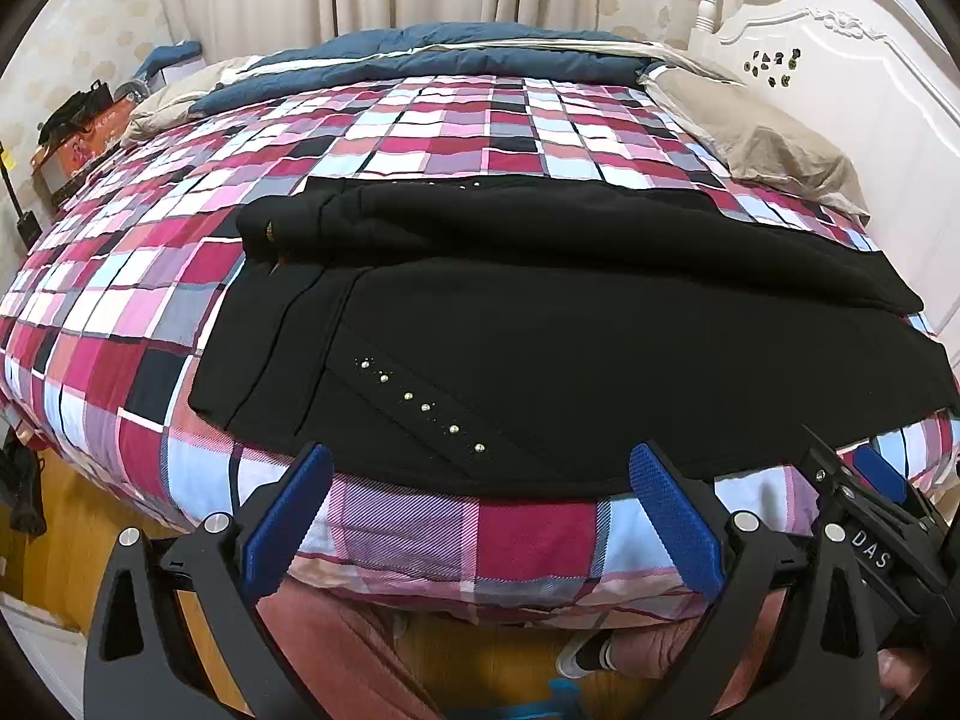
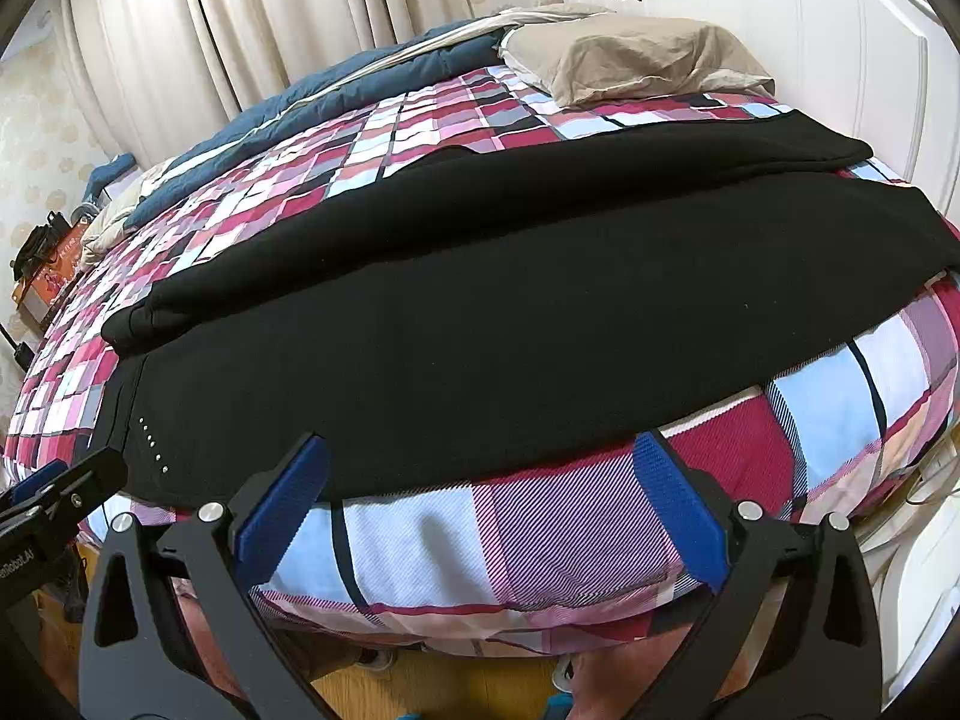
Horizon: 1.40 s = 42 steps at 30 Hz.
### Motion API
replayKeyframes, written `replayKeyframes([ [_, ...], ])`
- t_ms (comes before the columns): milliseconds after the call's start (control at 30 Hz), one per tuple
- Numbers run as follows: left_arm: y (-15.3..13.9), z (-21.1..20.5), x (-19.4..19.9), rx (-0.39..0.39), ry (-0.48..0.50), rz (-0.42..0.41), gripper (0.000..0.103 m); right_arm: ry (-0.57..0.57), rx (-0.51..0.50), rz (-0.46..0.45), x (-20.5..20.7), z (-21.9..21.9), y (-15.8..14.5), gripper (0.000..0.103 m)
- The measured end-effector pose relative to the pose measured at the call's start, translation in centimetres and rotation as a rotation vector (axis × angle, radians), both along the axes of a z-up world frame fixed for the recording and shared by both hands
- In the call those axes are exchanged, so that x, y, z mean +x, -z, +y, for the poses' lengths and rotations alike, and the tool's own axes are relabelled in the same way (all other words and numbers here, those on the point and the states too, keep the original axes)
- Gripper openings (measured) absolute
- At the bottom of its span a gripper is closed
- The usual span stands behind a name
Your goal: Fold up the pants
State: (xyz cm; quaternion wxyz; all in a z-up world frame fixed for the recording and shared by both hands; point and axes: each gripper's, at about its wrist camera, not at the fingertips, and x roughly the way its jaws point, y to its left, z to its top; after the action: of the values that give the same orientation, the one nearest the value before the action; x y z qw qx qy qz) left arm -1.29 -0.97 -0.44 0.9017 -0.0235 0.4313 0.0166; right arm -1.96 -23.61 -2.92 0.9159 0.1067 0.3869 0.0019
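Black pants [image 1: 570,324] spread along the near edge of the bed [image 1: 420,114], one leg lapped over the other, within reach; left tongs [image 1: 480,516] and right tongs [image 2: 480,510] hover spread and empty just before that edge, probably readying a grasp

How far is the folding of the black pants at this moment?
Done: the black pants lie lengthwise on the checked bedcover, one leg partly laid over the other. In hand: nothing; left gripper and right gripper hover open at the near edge. Left: the cross folds.
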Motion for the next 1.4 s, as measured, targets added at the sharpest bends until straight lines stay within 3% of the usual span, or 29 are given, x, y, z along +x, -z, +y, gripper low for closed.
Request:
replayKeyframes([
  [1133, 0.3, 0.7, 0.0, -0.010, -0.005, 0.008, 0.099, -0.003, 0.001, 0.019, -0.6, 0.7, 0.9, 0.101],
  [1400, 0.2, 1.2, 1.2, -0.032, 0.056, 0.026, 0.099, -0.017, -0.007, 0.039, 0.1, 0.8, 0.8, 0.101],
])
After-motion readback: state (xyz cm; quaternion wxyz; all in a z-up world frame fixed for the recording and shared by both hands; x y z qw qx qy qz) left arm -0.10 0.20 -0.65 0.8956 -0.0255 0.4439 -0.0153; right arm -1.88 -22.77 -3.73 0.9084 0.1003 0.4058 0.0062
